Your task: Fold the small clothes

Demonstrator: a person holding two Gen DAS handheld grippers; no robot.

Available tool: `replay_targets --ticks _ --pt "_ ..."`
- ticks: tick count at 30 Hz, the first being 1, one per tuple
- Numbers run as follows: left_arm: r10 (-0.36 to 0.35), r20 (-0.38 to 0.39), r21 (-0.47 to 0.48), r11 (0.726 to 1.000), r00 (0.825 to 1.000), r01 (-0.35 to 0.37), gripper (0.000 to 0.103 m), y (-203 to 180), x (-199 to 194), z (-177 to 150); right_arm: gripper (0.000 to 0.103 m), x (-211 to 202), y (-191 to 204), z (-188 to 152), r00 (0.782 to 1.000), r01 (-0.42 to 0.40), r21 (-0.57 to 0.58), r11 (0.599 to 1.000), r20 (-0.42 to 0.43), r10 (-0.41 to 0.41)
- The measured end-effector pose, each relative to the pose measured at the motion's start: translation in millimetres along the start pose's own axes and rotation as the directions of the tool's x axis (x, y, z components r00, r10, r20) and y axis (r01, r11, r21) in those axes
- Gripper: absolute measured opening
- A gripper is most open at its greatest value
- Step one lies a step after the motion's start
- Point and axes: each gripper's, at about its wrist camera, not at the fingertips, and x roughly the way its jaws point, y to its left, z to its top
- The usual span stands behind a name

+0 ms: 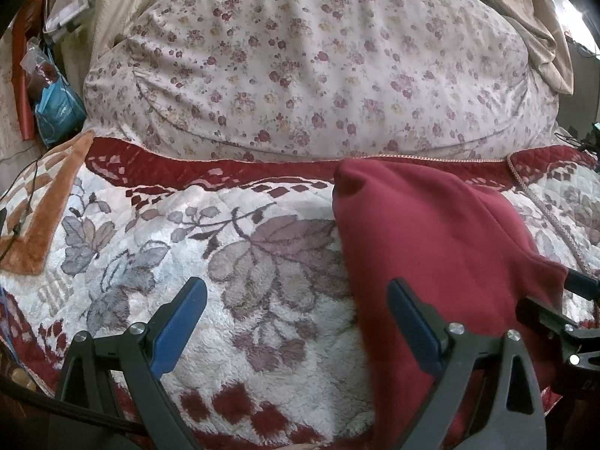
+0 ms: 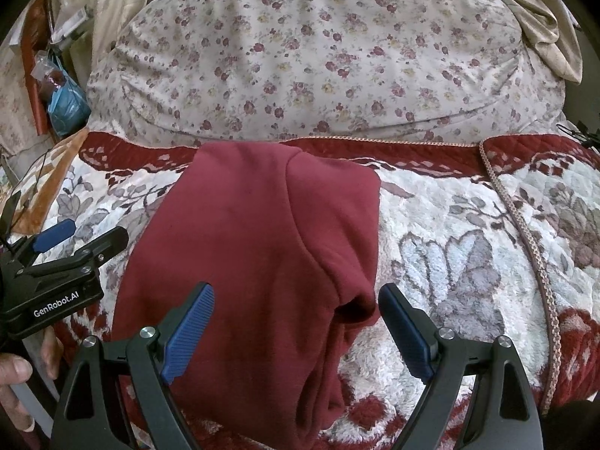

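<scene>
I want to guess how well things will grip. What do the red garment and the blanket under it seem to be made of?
The red garment looks like a thick matte knit, perhaps fleece-backed cotton: soft rounded folds, no shine. The blanket looks like plush synthetic fleece: fuzzy, clumped pile with a slight sheen. Both are guesses from the look alone.

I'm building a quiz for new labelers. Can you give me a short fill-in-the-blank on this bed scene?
1. The garment lying on the blanket is dark ___ in color.
2. Both the left hand-held gripper and the right hand-held gripper have their jaws ___.
3. The pillow behind the garment has a ___ print.

Missing words: red; open; floral
</scene>
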Motion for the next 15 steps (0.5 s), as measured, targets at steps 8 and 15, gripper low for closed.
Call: replay_targets --ticks 8,15 --pt "-0.002 -0.006 0.001 1.0 1.0 0.002 0.096 -0.8 1.2 0.1 0.092 2.2 2.2 -1.8 1.0 -0.001 -0.006 1.0 -0.004 0.001" --pt "-0.014 -0.019 -0.004 1.0 1.0 0.014 0.096 3.3 2.8 -3.7 0.092 2.8 3.3 -2.1 1.0 0.0 -0.006 1.0 -0.007 0.0"
